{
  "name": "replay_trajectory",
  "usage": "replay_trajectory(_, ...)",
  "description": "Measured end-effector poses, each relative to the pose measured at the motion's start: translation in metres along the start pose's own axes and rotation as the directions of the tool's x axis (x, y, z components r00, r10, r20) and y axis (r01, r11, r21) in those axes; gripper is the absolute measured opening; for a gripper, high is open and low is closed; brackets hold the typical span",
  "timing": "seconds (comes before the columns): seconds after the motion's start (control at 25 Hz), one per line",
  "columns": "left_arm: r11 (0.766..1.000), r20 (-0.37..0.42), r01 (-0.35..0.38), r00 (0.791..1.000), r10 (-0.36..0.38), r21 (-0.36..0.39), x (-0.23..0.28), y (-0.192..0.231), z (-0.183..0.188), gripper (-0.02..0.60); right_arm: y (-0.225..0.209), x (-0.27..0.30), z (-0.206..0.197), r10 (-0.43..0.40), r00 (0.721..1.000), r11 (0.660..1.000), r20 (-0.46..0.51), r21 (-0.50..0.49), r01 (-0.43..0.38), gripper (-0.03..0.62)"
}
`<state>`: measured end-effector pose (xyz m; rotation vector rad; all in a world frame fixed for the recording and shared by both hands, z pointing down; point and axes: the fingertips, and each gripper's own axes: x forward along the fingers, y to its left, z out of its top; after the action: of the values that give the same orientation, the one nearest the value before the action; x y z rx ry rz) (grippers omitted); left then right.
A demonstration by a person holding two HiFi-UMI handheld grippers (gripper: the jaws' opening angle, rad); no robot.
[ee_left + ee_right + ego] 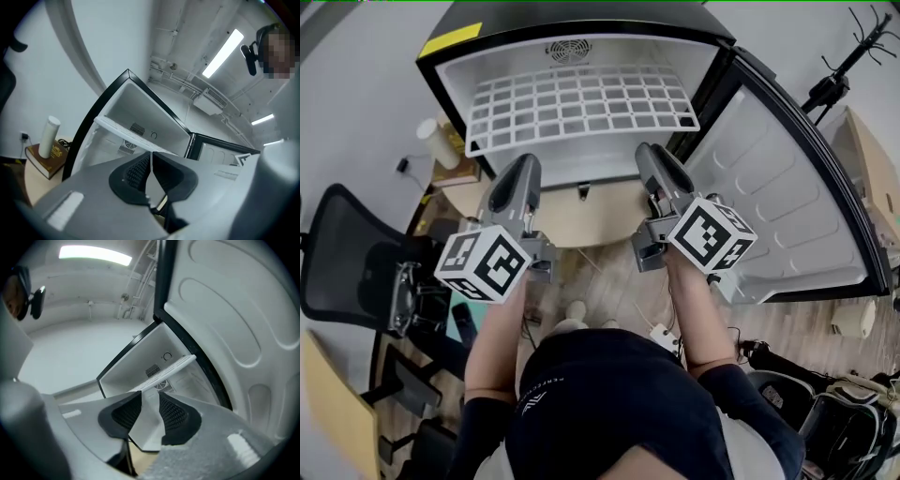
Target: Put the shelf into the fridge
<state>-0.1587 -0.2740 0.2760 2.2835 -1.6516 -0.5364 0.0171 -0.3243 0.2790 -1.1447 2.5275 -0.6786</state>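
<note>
**Shelf in fridge, getting a hold on its near rim**

Shelf (581, 108) already sits high inside the open fridge (455, 89), with its near rim facing us. Left claw (150, 158) looks clenched on that rim, left of centre. Right claw (149, 397) is released, the rim just past its tips, right of centre. Next, I'd say: right clamps too, then push level toward the far wall until it seats.

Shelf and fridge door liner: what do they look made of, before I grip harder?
Shelf: probably white-coated wire, since it is an open grid of thin bars with a thicker front rim, though moulded plastic is possible. Fridge door liner: smooth white moulded plastic with a soft sheen and rounded pressed-in recesses.
</note>
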Motion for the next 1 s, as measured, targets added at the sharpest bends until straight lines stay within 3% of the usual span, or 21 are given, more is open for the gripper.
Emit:
replay_trajectory(0.16,0.993,0.009,-0.052,0.999,0.052,0.104,-0.004,0.002,0.005,0.031,0.005,-0.002,0.002,-0.045,0.999,0.978,-0.003,-0.205,0.044,0.118)
replay_trajectory(0.4,0.972,0.023,-0.107,0.994,0.104,0.211,-0.008,0.005,0.015,0.031,0.016,0.001,0.003,-0.068,0.998,0.924,0.002,-0.378,0.064,0.118)
replay_trajectory(0.6,0.976,0.019,-0.098,0.995,0.096,0.194,-0.005,0.007,0.017,0.032,0.019,0.009,0.000,-0.081,0.997,0.902,-0.007,-0.427,0.070,0.107)
replay_trajectory(1.0,0.966,0.031,-0.114,0.993,0.110,0.230,-0.001,0.011,0.019,0.032,0.018,0.018,0.005,-0.100,0.995,0.881,0.017,-0.463,0.097,0.078)
